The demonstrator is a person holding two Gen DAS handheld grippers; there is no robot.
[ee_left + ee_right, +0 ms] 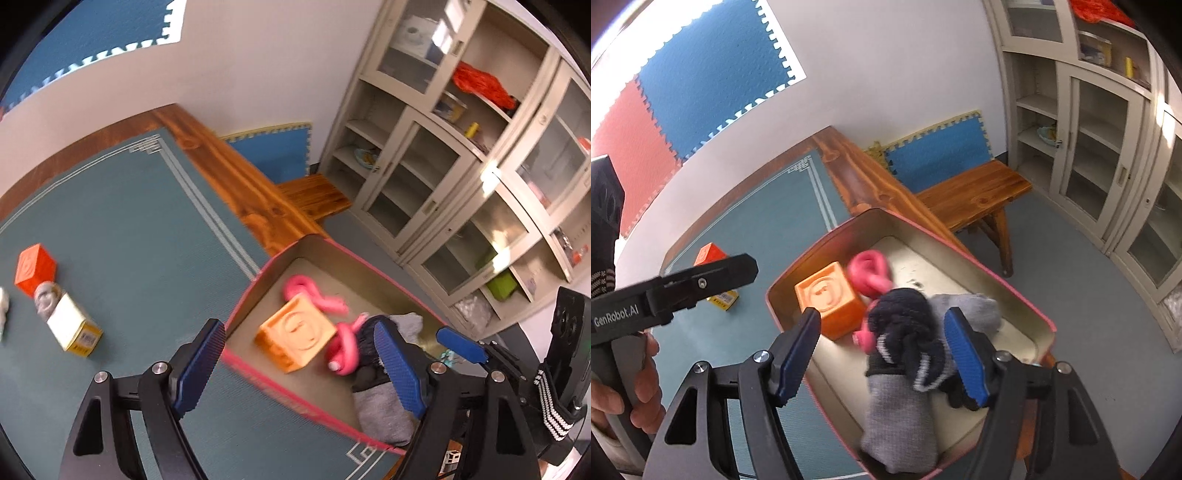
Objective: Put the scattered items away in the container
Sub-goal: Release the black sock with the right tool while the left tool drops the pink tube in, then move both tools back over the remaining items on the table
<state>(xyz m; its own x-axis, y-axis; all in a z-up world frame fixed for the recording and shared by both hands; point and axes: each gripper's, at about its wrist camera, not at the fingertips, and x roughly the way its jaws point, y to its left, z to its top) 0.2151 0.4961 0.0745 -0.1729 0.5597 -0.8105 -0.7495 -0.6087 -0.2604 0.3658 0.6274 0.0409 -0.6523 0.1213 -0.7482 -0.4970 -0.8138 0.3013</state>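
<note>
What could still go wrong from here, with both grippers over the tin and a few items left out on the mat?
1. The grey-and-navy sock bundle lies against the tin's near rim; lifting the right gripper carelessly might snag it and drag it out.
2. The left gripper straddles that rim and could knock the tin.
3. The red cube, grey figure and white box touch, so picking one may shove the others.

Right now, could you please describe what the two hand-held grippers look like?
Both match: the left hand-held gripper and right hand-held gripper have black angular frames with silver bolts and blue ribbed pads. The left one's side reads "GenRobot.AI". A black strap with white stripes wraps the right one.
</note>
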